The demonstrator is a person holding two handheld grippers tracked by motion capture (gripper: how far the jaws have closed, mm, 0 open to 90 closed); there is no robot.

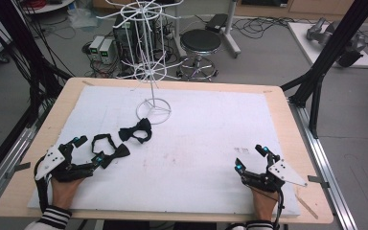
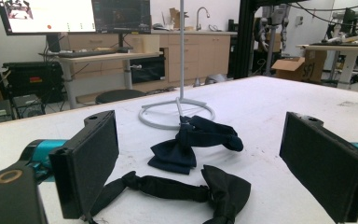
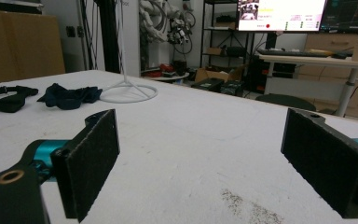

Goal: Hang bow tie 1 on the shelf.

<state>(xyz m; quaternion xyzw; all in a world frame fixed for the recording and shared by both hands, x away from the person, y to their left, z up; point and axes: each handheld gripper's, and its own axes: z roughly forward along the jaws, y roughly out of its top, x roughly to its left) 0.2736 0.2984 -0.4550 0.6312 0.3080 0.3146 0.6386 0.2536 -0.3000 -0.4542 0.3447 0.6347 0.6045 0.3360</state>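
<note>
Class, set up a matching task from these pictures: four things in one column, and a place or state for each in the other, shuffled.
1. black bow tie
2. navy bow tie
3. white wire stand
4. right tongs

A. open over bare white mat
B. ring base at the far middle
C. between the open left tongs
D. just in front of the stand's base

Pairs: 1-C, 2-D, 3-B, 4-A

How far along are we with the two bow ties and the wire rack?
Nothing looks done yet: both bow ties lie on the white mat, and the wire display rack has bare arms. In hand: the left hand-held gripper is open at the black bow tie, pads not pressing it. Left: probably grasping it, then the navy bow tie. The right hand-held gripper rests open, apart.
</note>
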